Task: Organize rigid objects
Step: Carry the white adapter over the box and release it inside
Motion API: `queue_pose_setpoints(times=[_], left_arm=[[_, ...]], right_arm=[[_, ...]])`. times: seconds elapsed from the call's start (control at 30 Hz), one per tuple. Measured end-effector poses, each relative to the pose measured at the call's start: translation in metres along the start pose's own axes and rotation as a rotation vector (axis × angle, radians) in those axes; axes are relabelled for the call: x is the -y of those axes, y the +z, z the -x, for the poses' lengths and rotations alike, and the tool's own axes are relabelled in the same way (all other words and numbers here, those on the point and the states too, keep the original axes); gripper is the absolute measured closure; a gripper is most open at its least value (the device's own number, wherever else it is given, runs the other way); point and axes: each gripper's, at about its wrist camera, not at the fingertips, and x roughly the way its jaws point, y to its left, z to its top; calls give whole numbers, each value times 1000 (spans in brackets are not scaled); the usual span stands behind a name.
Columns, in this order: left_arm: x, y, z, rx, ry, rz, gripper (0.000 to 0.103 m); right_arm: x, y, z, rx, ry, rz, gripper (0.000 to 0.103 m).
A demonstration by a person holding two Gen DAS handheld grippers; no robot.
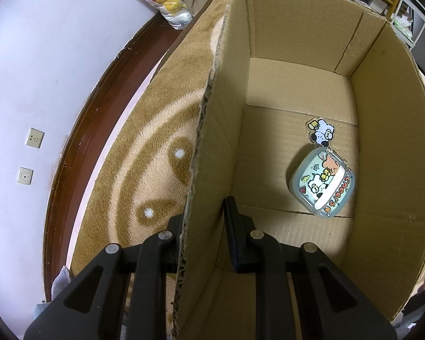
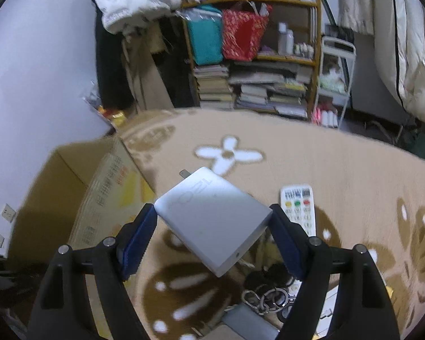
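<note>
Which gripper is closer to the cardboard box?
Left. The left gripper straddles a wall of the cardboard box, one finger inside, one outside. The right gripper holds a white charger above the rug, beside the box.

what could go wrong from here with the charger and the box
1. The white charger sits skewed between the right gripper's jaws, pinched at opposite corners, so it might twist loose over the rug.
2. The left gripper straddles the cardboard box wall; pulling it could tip the box.
3. A dropped charger could land on the cartoon case already inside.
</note>
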Motion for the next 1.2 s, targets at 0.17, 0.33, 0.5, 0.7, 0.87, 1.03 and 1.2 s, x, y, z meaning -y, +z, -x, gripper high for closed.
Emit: queue_pose_setpoints(times=[0.17, 0.33, 0.5, 0.7, 0.87, 1.03, 1.2], left_arm=[[0, 0, 0, 1, 1, -1, 84], [0, 0, 0, 0, 0, 0, 84], [2, 0, 0, 1, 3, -2, 84], [6, 0, 2, 0, 5, -5, 84], [5, 1, 2, 0, 7, -6, 84], [4, 2, 2, -1, 4, -5, 84], [3, 2, 3, -1, 1, -6, 85]], right_arm=[[-24, 17, 22, 67, 61, 45, 19], [-49, 25, 39, 107, 124, 85, 19], [-74, 28, 48, 128, 174, 134, 19], [-92, 22, 46, 108, 206, 183, 19], [-95, 13, 45, 93, 225, 179, 19], [-96, 8, 40, 63, 230, 191, 19], [-101, 4, 36, 45, 238, 207, 19]])
